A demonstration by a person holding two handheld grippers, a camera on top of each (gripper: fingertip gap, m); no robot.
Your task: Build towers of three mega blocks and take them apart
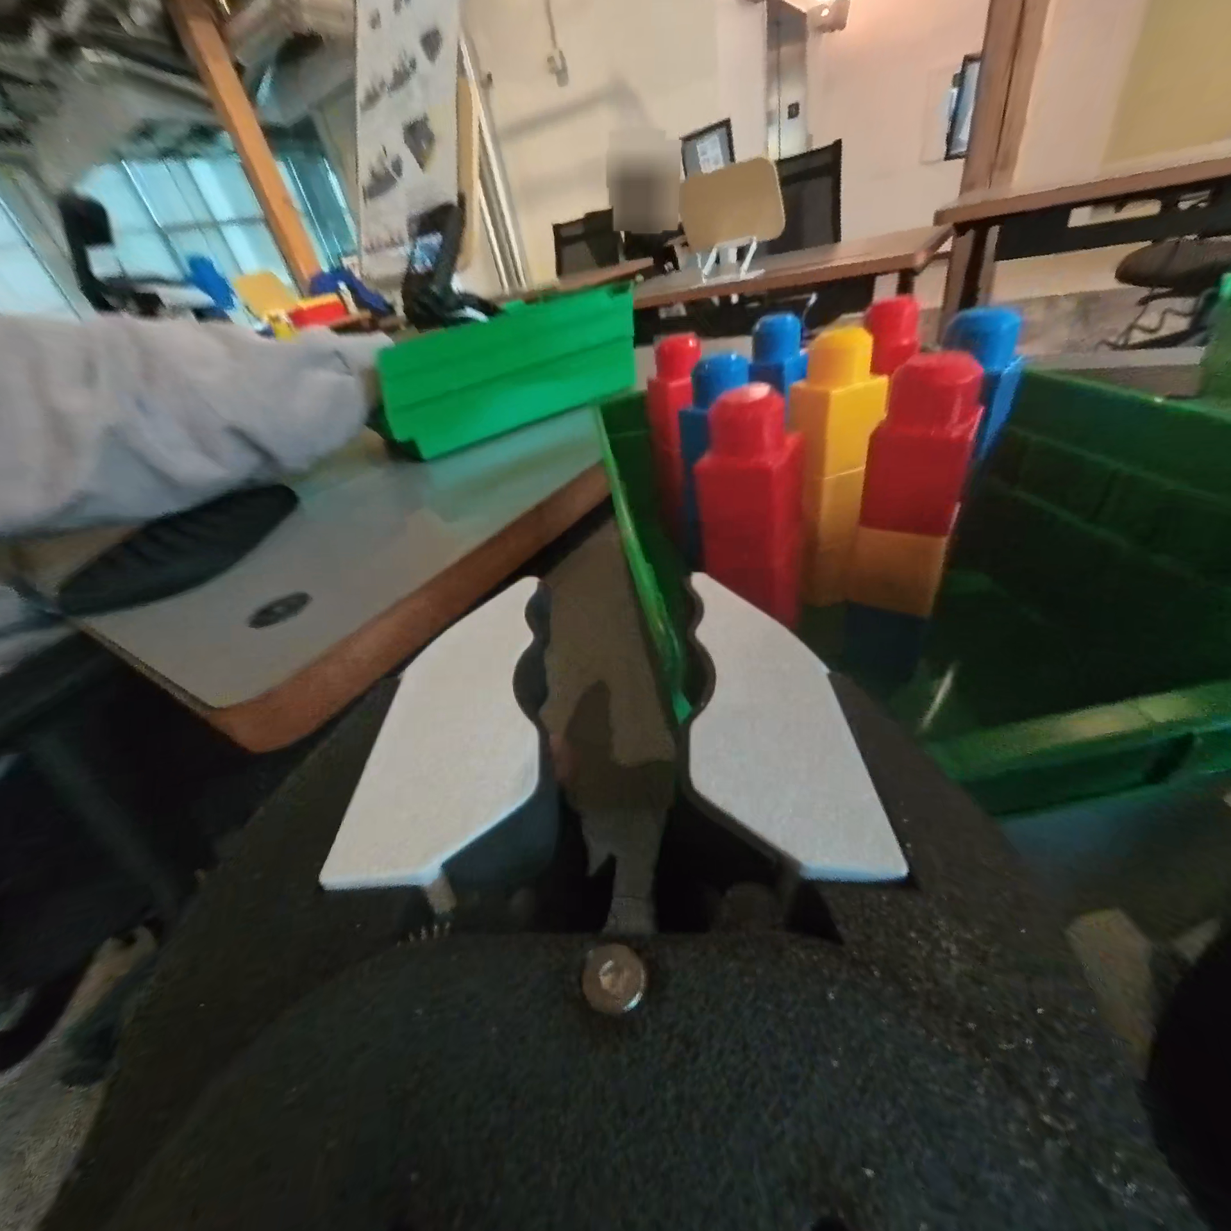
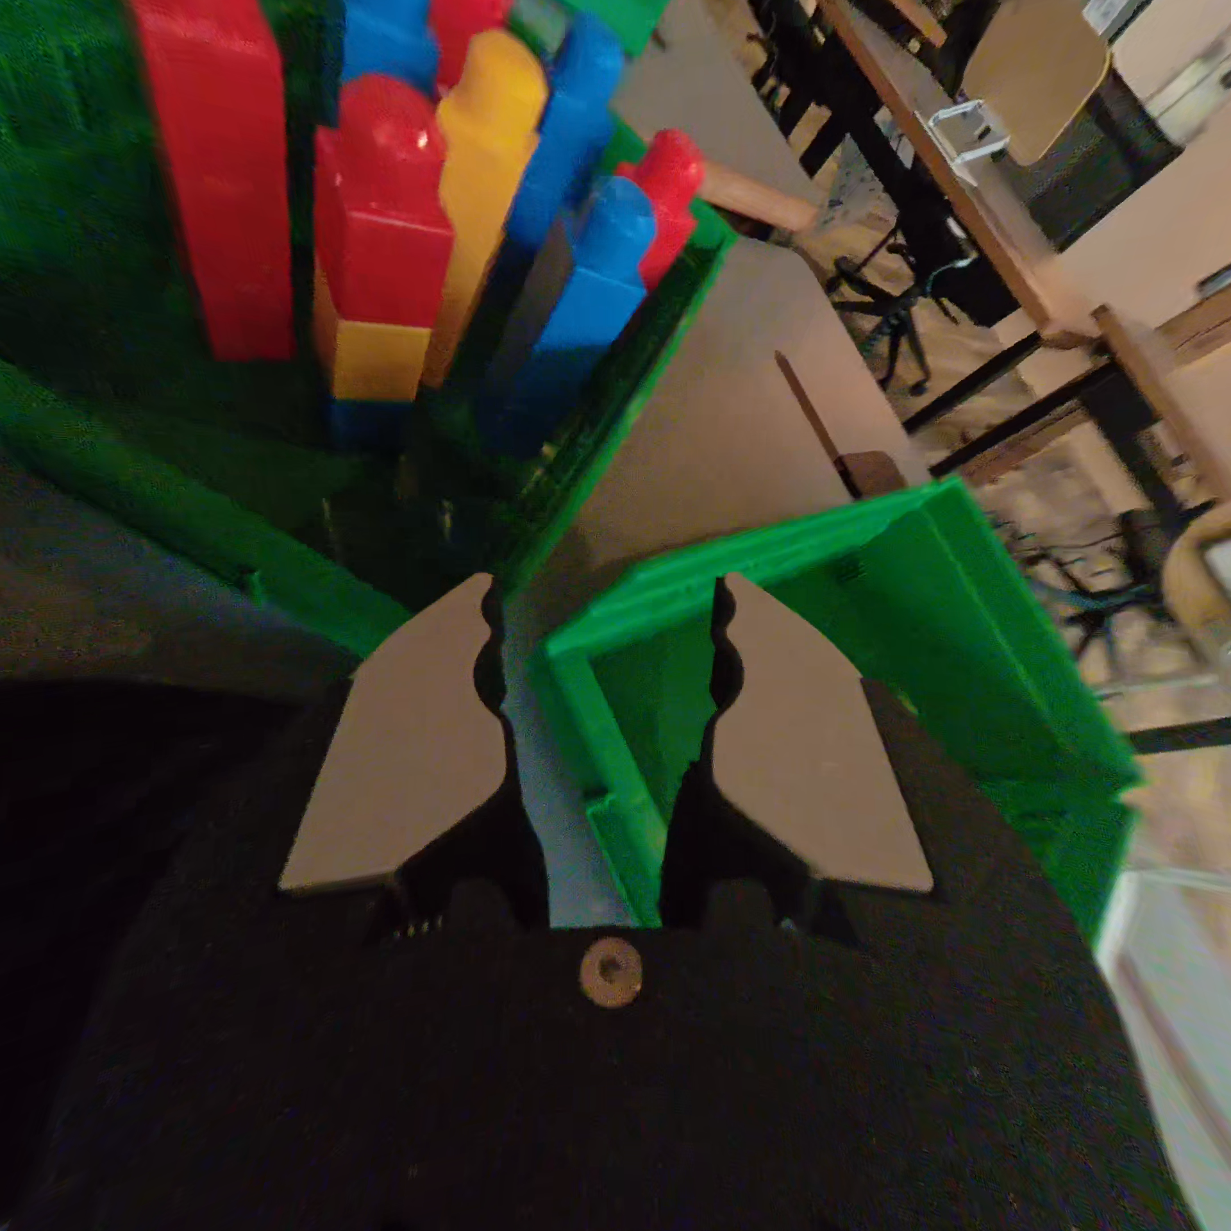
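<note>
A green bin [image 1: 1099,506] holds several upright towers of mega blocks: a red one [image 1: 749,479], a yellow one [image 1: 839,413], a red-on-orange one [image 1: 926,453] and blue ones behind. My left gripper [image 1: 616,659] is open and straddles this bin's near-left wall, which lies against the right finger. In the right wrist view the same bin [image 2: 86,266] and its towers [image 2: 380,220] are at upper left. My right gripper [image 2: 603,659] is open and straddles the rim of a second, empty green bin [image 2: 966,599]. That bin also shows tilted in the left wrist view [image 1: 506,380].
Both bins are on a grey table [image 1: 373,559] with a wooden edge; its near corner is just left of my left gripper. A grey sleeve [image 1: 166,413] and a dark flat object [image 1: 180,546] are on the left. Desks [image 1: 799,266] and chairs stand behind.
</note>
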